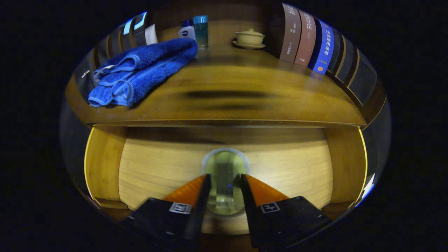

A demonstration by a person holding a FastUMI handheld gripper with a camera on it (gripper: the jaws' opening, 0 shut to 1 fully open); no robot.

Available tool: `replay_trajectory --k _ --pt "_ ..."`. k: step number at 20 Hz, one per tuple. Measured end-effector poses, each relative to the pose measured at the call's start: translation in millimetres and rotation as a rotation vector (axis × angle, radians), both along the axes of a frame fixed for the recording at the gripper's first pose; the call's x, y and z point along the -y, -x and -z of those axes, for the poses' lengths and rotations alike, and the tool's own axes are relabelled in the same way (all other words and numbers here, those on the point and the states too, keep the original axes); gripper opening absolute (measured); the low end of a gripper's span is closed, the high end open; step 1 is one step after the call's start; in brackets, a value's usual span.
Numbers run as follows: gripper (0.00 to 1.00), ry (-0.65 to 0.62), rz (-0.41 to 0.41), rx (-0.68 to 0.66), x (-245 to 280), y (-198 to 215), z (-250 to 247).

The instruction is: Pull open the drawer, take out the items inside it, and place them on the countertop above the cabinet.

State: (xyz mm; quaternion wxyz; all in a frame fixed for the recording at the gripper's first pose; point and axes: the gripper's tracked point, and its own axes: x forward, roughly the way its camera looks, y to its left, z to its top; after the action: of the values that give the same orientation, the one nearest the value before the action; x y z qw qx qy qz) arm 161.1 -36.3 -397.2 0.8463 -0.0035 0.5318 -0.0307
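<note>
gripper [225, 183] clamped on glass [225, 175], in open drawer [157, 168]

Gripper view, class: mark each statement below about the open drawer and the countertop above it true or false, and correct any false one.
1. A clear glass stands in the open drawer between the gripper fingers. True.
2. The blue towel lies inside the drawer. False: it lies folded on the countertop.
3. A lidded cup on a saucer sits at the back of the countertop. True.
4. The books lie flat in a pile. False: they stand upright in a row.
5. Two bottles stand behind the towel. True.
6. The glass is already on the countertop. False: it is in the drawer.
</note>
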Motion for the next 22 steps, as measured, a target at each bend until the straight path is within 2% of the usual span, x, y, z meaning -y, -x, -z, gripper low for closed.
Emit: replay_trajectory --k 1,9,18,22 --pt "0.25 0.006 -0.005 -0.007 0 2 0" --pt "0.27 0.003 -0.021 0.03 -2 6 -11" --pt "0.26 0.011 -0.039 0.25 -5 23 -93" --pt "0.27 0.0 -0.026 0.345 -3 19 -134"
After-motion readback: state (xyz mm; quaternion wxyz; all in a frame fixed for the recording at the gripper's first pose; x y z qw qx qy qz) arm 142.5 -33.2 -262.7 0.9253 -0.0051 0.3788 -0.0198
